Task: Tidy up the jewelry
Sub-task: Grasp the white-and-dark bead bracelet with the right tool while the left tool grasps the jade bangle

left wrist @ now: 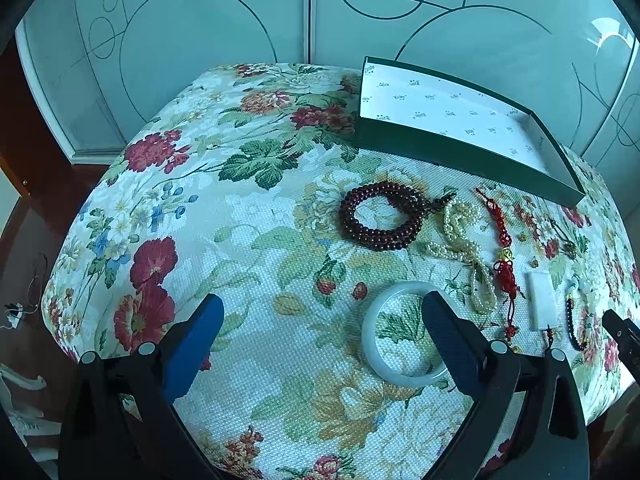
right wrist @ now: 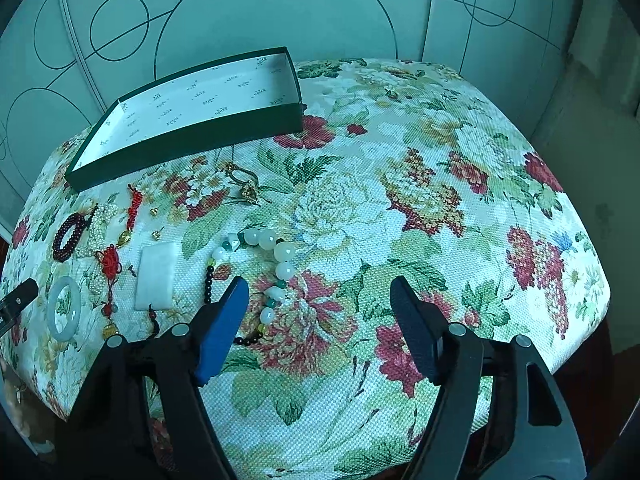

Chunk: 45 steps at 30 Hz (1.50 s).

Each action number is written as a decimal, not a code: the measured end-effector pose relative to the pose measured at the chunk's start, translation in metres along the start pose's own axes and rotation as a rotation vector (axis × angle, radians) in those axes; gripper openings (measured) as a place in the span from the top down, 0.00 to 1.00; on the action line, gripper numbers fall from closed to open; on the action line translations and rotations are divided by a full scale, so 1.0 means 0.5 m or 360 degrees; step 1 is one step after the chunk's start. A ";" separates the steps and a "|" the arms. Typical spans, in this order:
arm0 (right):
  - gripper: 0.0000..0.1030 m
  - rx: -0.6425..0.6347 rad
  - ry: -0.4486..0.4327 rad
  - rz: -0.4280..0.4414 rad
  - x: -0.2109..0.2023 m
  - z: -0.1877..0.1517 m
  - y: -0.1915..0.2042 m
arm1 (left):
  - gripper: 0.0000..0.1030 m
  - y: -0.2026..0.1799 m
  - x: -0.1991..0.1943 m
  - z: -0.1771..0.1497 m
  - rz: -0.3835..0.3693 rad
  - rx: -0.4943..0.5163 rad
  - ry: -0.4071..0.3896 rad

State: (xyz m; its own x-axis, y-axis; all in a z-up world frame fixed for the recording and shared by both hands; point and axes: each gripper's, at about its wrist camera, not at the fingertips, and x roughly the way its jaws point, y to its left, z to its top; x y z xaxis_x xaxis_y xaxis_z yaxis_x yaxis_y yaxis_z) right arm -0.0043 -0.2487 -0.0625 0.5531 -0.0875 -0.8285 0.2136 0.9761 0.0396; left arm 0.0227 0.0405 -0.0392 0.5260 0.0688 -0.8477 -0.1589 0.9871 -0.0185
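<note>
1. A shallow green box (left wrist: 460,148) with a white printed lining stands on the floral table (left wrist: 248,208); nothing lies in it.
2. In front of the box lie a dark red bead bracelet (left wrist: 380,216), pearls (left wrist: 464,248), a red knotted tassel (left wrist: 504,264), a white slab (right wrist: 156,276) and a smooth pale bangle (left wrist: 400,332).
3. The left hand-held gripper (left wrist: 320,332) is spread wide, one finger over the bangle, holding nothing.
4. The right hand-held gripper (right wrist: 320,320) is spread wide, holding nothing, beside a jade-bead strand (right wrist: 276,264).

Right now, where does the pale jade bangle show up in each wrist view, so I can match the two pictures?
Left wrist view: the jade bangle lies low and right of centre on the floral cloth, partly behind the left gripper's right finger.
Right wrist view: the same bangle lies at the far left edge, left of the red knotted tassel.
Shared landmark: the open green box at the back.
</note>
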 end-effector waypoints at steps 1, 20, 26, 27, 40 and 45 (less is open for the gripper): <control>0.35 -0.0007 0.0000 -0.0002 0.005 0.002 0.002 | 0.04 0.002 0.003 0.000 0.0006 -0.0003 0.0002; 0.69 -0.0081 0.0009 -0.0002 0.065 0.017 0.031 | 0.04 0.006 0.027 -0.002 -0.0001 -0.0004 0.0046; 0.87 -0.0137 -0.0020 -0.0010 0.060 0.011 0.042 | 0.04 0.003 0.029 -0.005 -0.0007 0.0009 0.0052; 0.87 -0.0132 -0.0020 -0.0005 0.058 0.010 0.041 | 0.04 0.002 0.028 -0.005 -0.0010 0.0011 0.0052; 0.87 -0.0089 -0.0015 0.0040 0.055 0.007 0.033 | 0.04 -0.037 0.014 -0.014 -0.0153 0.0065 0.0051; 0.87 -0.0083 -0.0018 0.0052 0.053 0.004 0.034 | 0.04 -0.059 0.029 -0.021 -0.0174 0.0097 0.0095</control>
State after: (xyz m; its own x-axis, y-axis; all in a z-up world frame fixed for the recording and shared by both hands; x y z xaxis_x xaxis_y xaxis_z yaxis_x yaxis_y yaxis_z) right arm 0.0154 -0.2348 -0.0826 0.5684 -0.0574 -0.8208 0.1533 0.9875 0.0371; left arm 0.0262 0.0108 -0.0564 0.4864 -0.0467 -0.8725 -0.0510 0.9953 -0.0817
